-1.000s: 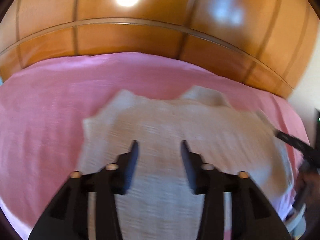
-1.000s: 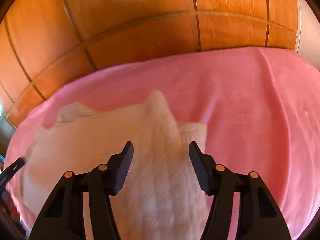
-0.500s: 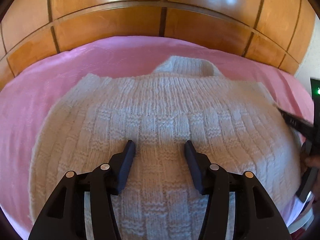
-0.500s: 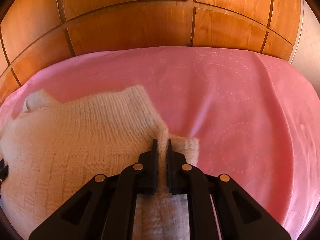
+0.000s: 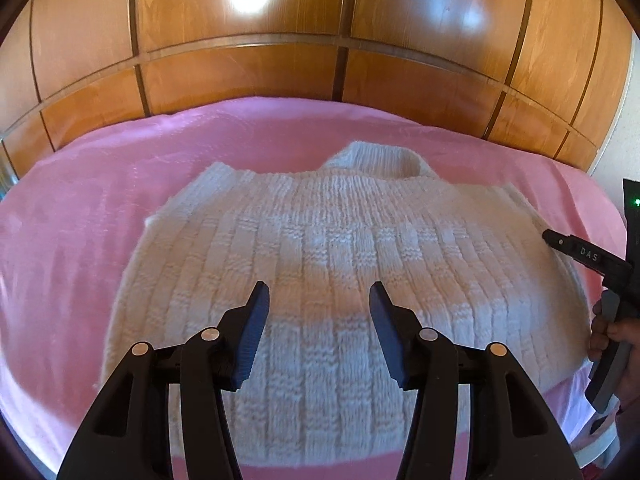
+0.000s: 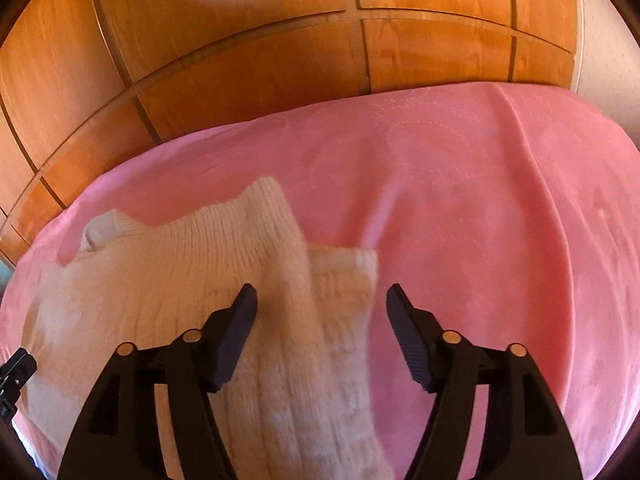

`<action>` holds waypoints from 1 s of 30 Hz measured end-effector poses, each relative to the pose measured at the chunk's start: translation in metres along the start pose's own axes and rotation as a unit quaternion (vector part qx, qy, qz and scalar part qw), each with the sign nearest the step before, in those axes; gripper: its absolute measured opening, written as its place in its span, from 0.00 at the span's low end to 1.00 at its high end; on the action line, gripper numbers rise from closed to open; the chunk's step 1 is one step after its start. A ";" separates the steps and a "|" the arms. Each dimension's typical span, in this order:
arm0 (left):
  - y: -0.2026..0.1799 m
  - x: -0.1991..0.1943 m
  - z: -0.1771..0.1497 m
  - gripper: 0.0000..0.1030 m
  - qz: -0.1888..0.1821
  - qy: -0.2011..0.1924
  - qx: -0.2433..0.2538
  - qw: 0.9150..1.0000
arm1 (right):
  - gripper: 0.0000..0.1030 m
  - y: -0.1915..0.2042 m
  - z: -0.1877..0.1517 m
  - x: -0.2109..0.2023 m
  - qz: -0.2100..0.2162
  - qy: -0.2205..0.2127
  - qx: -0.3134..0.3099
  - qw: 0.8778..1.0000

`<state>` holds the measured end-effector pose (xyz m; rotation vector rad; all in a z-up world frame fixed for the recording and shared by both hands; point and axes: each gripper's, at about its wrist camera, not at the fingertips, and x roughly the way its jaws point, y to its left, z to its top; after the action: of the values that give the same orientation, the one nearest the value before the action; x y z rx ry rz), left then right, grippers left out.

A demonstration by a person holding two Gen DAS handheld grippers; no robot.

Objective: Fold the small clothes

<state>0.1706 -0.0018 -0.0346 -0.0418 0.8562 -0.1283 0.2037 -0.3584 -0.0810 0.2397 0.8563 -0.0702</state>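
Both grippers stand wide and hold nothing: the left gripper (image 5: 318, 300) hovers over the middle of the cream cable-knit sweater (image 5: 340, 264), the right gripper (image 6: 322, 304) over its folded-in sleeve (image 6: 344, 280). That sweater lies flat on the pink bedspread (image 6: 480, 208), collar toward the glossy wooden wardrobe panels (image 5: 320, 60).
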 end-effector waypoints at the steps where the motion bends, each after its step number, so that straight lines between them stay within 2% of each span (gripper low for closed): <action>1: 0.000 -0.003 -0.001 0.50 -0.001 -0.001 -0.001 1.000 | 0.68 -0.002 -0.003 -0.004 0.002 0.002 0.003 1.000; 15: -0.003 -0.031 -0.017 0.50 -0.007 -0.006 -0.002 1.000 | 0.81 -0.033 -0.051 -0.038 0.070 0.037 0.055 0.995; 23: -0.010 -0.041 -0.023 0.50 -0.014 -0.014 0.008 1.000 | 0.82 -0.037 -0.084 -0.060 0.107 0.043 0.063 0.991; 30: -0.025 -0.043 -0.024 0.50 -0.023 -0.013 0.025 0.999 | 0.82 -0.041 -0.092 -0.064 0.122 0.038 0.078 0.989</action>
<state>0.1222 -0.0209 -0.0155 -0.0168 0.8265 -0.1909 0.0868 -0.3786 -0.0982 0.4947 0.8922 0.1021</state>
